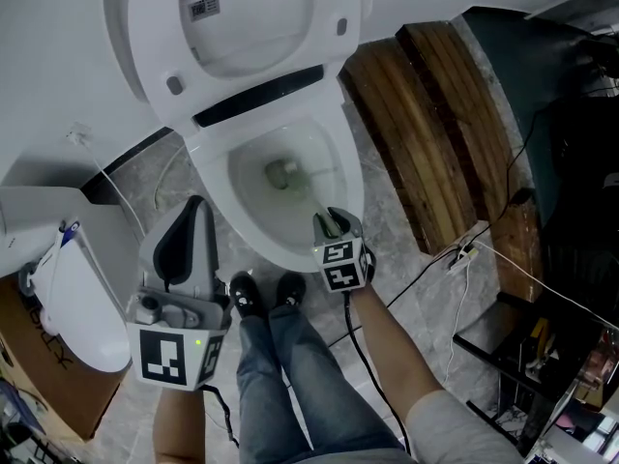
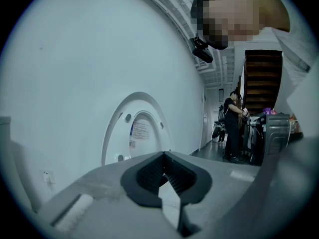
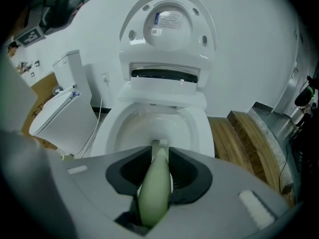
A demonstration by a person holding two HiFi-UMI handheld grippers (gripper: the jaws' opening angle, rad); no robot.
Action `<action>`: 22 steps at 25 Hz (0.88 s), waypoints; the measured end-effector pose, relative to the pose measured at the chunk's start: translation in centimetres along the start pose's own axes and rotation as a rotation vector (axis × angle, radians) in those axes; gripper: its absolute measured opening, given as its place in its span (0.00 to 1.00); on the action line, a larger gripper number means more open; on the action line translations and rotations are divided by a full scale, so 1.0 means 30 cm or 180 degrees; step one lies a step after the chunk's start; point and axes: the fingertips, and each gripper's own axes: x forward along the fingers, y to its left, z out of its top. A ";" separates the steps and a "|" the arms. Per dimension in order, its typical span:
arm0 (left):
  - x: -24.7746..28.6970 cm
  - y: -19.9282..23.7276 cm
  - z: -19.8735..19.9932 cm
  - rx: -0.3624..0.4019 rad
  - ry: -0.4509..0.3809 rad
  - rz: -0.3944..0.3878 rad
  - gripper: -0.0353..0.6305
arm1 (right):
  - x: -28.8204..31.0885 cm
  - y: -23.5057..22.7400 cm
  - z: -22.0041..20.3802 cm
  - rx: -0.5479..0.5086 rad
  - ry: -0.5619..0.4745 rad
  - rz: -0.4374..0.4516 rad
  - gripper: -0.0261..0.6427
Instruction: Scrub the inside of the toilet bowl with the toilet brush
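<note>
In the head view the white toilet bowl [image 1: 308, 222] stands with its lid [image 1: 242, 27] raised. The toilet brush has a pale green handle [image 3: 155, 183], and its head [image 1: 280, 172] is down in the bowl near the drain. My right gripper [image 1: 332, 222] hangs over the bowl's front rim, shut on that handle. The right gripper view shows the brush head [image 3: 159, 144] low inside the bowl [image 3: 124, 128]. My left gripper [image 1: 196, 211] is held left of the bowl, jaws shut with nothing between them. The left gripper view faces the raised lid [image 2: 137, 133] and the wall.
A second white toilet [image 1: 73, 298] and a cardboard box [image 1: 39, 375] stand at the left. Wooden planks [image 1: 435, 133] and cables [image 1: 464, 249] lie to the right. The person's shoes [image 1: 261, 293] are at the bowl's foot. Another person [image 2: 232, 126] stands far off.
</note>
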 end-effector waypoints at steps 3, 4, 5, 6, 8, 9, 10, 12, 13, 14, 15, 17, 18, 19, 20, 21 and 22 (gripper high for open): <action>0.005 0.009 -0.011 0.0019 0.0043 0.0029 0.06 | 0.011 -0.026 0.017 0.0038 -0.0018 -0.0050 0.20; 0.009 0.011 -0.011 0.0016 0.0043 0.0034 0.06 | 0.015 -0.034 0.023 0.0035 -0.0023 -0.0066 0.20; 0.013 0.012 -0.012 0.0013 0.0043 0.0038 0.06 | 0.019 -0.041 0.029 0.0034 -0.0028 -0.0079 0.20; 0.017 0.014 -0.014 0.0011 0.0044 0.0043 0.06 | 0.023 -0.049 0.035 0.0041 -0.0032 -0.0089 0.20; 0.027 0.017 -0.018 0.0008 0.0051 0.0054 0.06 | 0.033 -0.063 0.045 0.0080 -0.0039 -0.0099 0.20; 0.033 0.018 -0.018 0.0001 0.0044 0.0054 0.06 | 0.038 -0.068 0.050 0.0102 -0.0042 -0.0098 0.20; 0.039 0.018 -0.015 -0.0014 0.0026 0.0050 0.06 | 0.041 -0.071 0.053 0.0124 -0.0040 -0.0093 0.20; 0.048 0.018 -0.015 -0.0046 0.0020 0.0048 0.06 | 0.048 -0.072 0.061 0.0154 -0.0044 -0.0087 0.20; 0.050 0.022 -0.020 -0.0043 0.0045 0.0060 0.06 | 0.050 -0.072 0.066 0.0166 -0.0057 -0.0091 0.20; 0.052 0.026 -0.021 -0.0030 0.0054 0.0071 0.06 | 0.053 -0.072 0.074 0.0179 -0.0073 -0.0099 0.20; 0.056 0.029 -0.016 -0.0026 0.0035 0.0074 0.06 | 0.056 -0.072 0.082 0.0188 -0.0090 -0.0106 0.20; 0.062 0.037 -0.009 -0.0052 0.0009 0.0087 0.06 | 0.066 -0.070 0.099 0.0188 -0.0113 -0.0104 0.20; 0.063 0.044 -0.010 -0.0055 0.0021 0.0104 0.06 | 0.074 -0.069 0.105 0.0177 -0.0121 -0.0096 0.20; 0.063 0.050 -0.011 -0.0043 0.0025 0.0121 0.06 | 0.082 -0.067 0.109 0.0167 -0.0123 -0.0083 0.20; 0.064 0.056 -0.010 -0.0027 0.0022 0.0136 0.06 | 0.089 -0.065 0.111 0.0166 -0.0120 -0.0072 0.19; 0.064 0.061 -0.010 -0.0021 0.0023 0.0149 0.06 | 0.094 -0.063 0.116 0.0169 -0.0119 -0.0067 0.19; 0.064 0.065 -0.013 -0.0029 0.0038 0.0161 0.06 | 0.097 -0.062 0.124 0.0170 -0.0124 -0.0066 0.19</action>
